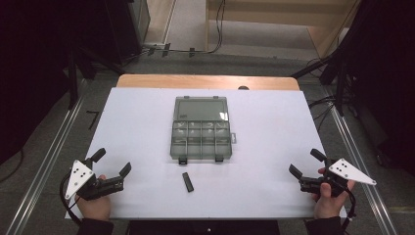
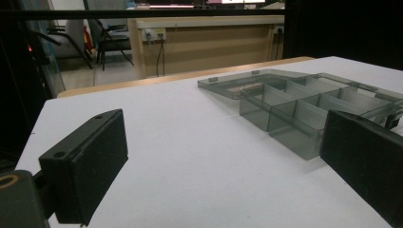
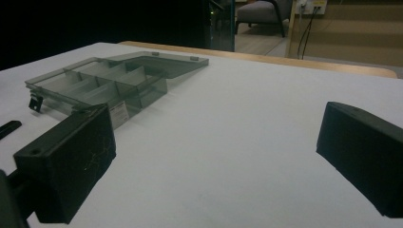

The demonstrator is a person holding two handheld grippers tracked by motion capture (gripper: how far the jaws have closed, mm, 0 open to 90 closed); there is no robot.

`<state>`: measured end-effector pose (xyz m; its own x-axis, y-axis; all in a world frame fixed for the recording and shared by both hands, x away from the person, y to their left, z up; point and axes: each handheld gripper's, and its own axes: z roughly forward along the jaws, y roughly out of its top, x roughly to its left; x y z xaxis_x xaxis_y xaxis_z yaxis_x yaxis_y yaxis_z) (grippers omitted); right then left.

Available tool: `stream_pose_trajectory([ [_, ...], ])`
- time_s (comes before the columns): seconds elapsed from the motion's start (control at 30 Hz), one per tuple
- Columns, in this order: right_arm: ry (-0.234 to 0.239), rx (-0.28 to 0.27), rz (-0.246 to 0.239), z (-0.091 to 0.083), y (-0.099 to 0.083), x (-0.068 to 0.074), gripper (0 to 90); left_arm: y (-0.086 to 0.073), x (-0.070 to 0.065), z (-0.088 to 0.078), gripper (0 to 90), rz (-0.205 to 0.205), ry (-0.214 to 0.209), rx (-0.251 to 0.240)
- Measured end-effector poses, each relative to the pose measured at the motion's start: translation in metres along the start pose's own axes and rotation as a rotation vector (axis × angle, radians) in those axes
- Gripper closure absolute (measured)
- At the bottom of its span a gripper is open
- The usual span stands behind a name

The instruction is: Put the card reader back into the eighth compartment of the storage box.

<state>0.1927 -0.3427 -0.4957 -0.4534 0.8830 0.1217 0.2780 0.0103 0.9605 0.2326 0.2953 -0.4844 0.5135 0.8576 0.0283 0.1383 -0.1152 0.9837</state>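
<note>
A white table (image 1: 147,122) stands in front of the person, with a strip of its wooden edge (image 1: 205,81) showing along the far side. In the middle of it lies a smoky, see-through compartment box (image 1: 200,142), opened out flat: the lid (image 1: 201,108) is folded back toward the far edge and the divided tray sits nearer the person, its small cells looking empty as far as I can make out. Two dark latches (image 1: 182,159) hang off the tray's near rim. Just in front of the box, a little apart from it, a small flat black bar (image 1: 188,181) lies on the white surface; what it is I cannot tell.

The left gripper (image 1: 111,163) is held low at the near left corner of the table, its jaws spread wide with nothing between them. From the left gripper view the two black pads frame bare tabletop, and the box (image 2: 294,111) sits ahead and to the right, well apart from them. The grey three-cornered plate (image 1: 79,177) rides on top, above the left hand (image 1: 95,203).

The right gripper (image 1: 306,163) mirrors it at the near right corner, jaws likewise wide apart and holding nothing. In the right gripper view the box (image 3: 102,83) lies ahead to the left, with the end of the black bar (image 3: 9,128) just at the left margin. The right hand (image 1: 327,200) grips it from below

Beyond the table a grey floor (image 1: 235,63) runs back to wooden furniture
</note>
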Motion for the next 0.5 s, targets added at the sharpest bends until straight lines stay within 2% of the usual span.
stream_pose_trajectory([
  [0.23, 0.019, -0.01, 0.013, 0.001, 0.003, 0.005, 0.0, 0.0, 0.0, 0.0, 2.2, 0.0, 0.003, -0.001],
  [0.5, 0.067, 0.0, -0.017, 0.009, 0.01, 0.016, 0.0, 0.0, -0.001, 0.001, 2.3, 0.005, 0.003, 0.002],
])
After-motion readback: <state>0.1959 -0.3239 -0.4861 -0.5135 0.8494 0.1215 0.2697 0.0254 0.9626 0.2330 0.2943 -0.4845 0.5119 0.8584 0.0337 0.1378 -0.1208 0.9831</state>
